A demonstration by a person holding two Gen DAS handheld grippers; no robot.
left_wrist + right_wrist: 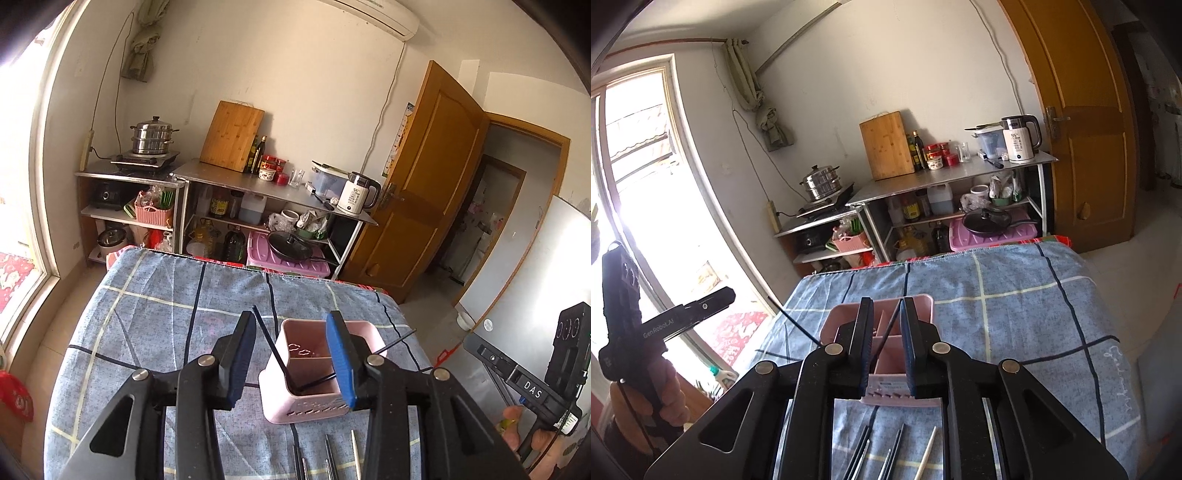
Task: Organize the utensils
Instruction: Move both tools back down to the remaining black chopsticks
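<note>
A table under a blue checked tablecloth [147,314] fills the lower half of both wrist views. Beyond its far edge a steel counter [236,181] stands against the wall, carrying a leaning bamboo cutting board [232,136], bottles and red jars, and a white electric kettle [356,194] at its right end; a lower stand to its left holds a stacked steel steamer pot [152,139] on a burner, and a brown door [424,177] stands open on the right. On the cloth, near the table's near edge and about midway across, sits a pink utensil holder [295,402], upright, with a divider across its inside. Two black chopsticks [275,354] stand in it, crossing at the bottom of the near compartment, one leaning out to the left and one to the right over the rim. The left gripper [291,358] hangs over the holder with its jaws spread wide and nothing between them; its blue-faced right finger covers part of the holder's right wall. The right gripper [884,339] has its jaws parted a narrower way, with one leaning chopstick seen in the gap, though whether a pad touches it I cannot tell; its fingers hide much of the holder. Between the holder and the table's near edge lie loose dark chopsticks [862,454] and one pale chopstick [927,452], partly hidden by the gripper bodies.
</note>
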